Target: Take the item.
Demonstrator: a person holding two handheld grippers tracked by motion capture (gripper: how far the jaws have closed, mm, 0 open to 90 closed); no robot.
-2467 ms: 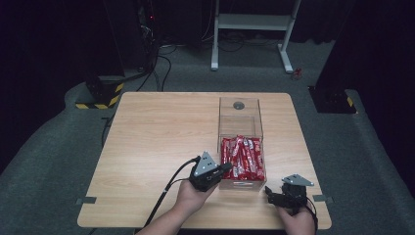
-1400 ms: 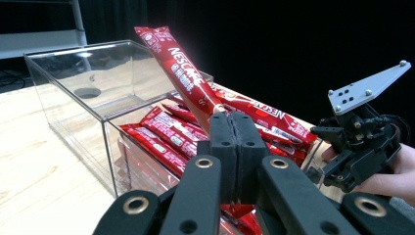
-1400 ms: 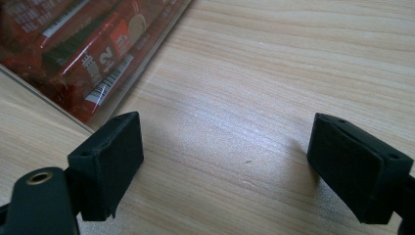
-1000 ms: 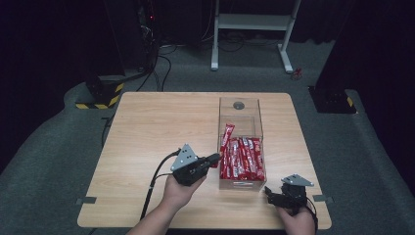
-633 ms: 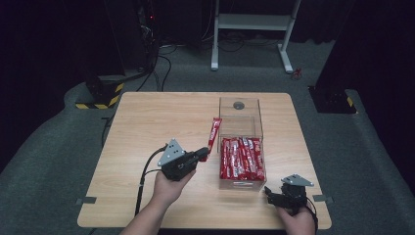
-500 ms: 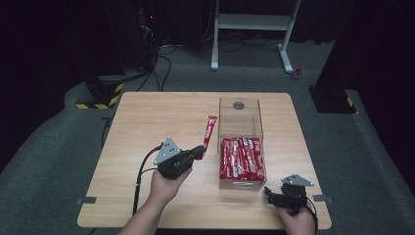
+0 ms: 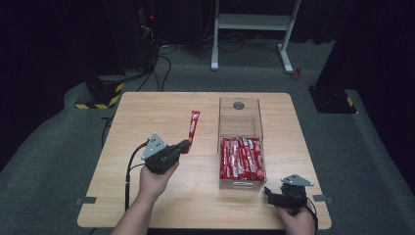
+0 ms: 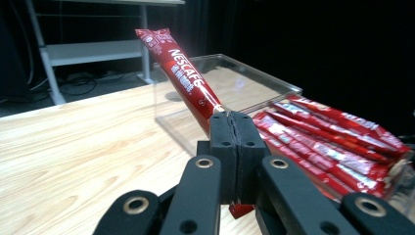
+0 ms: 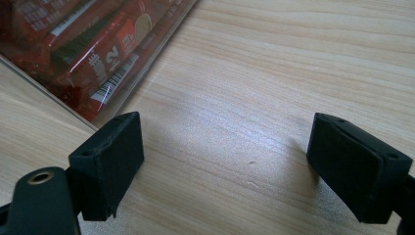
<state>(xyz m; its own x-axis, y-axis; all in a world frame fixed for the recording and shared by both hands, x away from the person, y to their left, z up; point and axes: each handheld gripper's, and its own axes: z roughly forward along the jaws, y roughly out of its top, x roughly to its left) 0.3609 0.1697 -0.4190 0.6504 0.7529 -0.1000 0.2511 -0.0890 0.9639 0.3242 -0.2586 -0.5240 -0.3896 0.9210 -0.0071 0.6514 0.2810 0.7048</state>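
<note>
- The left gripper point(image 7: 183, 145) is held above the wooden tabletop point(image 7: 147, 112), left of the clear plastic box point(image 7: 241, 122), with its fingers point(image 8: 221, 142) clenched on 1 red coffee stick point(image 7: 194, 126).
- In the left gripper view the stick is pinched close to its lower end; a short tip shows below the fingers and the long printed part rises up and away to the left.
- From the high view the stick sits clear of the tabletop and apart from the box, slanting away from the person.
- The box stands on the right half of the tabletop. Its near half holds a packed row of red coffee sticks point(image 7: 242, 157) lying side by side; the far half looks bare apart from a dark round spot point(image 7: 239, 105), though I cannot tell what that spot is.
- The right gripper point(image 7: 275, 194) lies near the front right corner of the tabletop, just beside the near right corner of the box, with a hand point(image 7: 293, 221) behind it.
- In the right gripper view its fingers point(image 9: 110, 161) are spread wide with only bare wood between them, and the box wall with the red sticks lies at upper left.
</note>
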